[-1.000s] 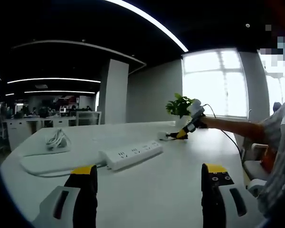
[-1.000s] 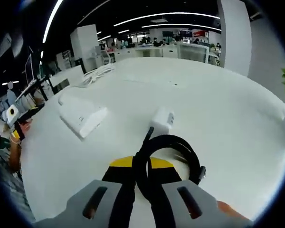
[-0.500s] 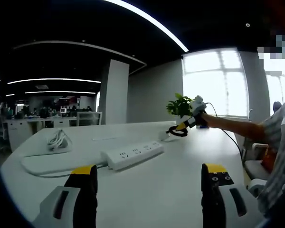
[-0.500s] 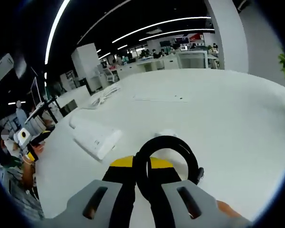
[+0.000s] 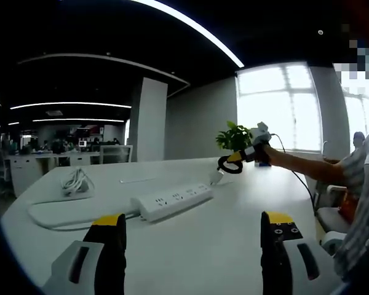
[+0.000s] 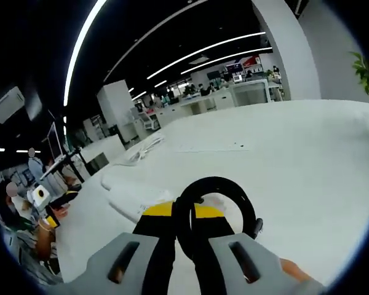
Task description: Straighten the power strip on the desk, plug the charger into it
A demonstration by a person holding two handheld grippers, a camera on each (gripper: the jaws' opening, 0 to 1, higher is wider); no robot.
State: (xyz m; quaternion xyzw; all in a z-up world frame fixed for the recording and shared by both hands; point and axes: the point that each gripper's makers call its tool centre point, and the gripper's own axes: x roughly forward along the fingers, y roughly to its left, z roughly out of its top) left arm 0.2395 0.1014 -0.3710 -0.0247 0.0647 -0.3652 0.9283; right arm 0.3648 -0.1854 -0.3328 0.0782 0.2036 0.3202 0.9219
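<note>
The white power strip [image 5: 172,200] lies slantwise on the white desk [image 5: 221,246], its cord curving off to the left. Beyond it, my right gripper [image 5: 238,157] is held above the desk, shut on a black cable loop [image 5: 223,165]. The white charger [image 5: 216,177] dangles below the loop, close to the strip's far end. In the right gripper view my right gripper [image 6: 174,212] pinches the black cable loop [image 6: 216,187], and the power strip [image 6: 124,200] shows just past the jaws. My left gripper [image 5: 194,228] stands open over the near desk with nothing between its fingers.
A coiled white cable [image 5: 74,180] lies at the far left of the desk. A potted plant [image 5: 234,135] stands at the far edge by the window. The person's forearm [image 5: 301,165] reaches in from the right. My left gripper [image 6: 48,220] shows at the left, with office desks behind.
My right gripper has risen with the cable loop, lifting the charger off the desk near the strip's far end. The left gripper and the power strip have stayed put.
</note>
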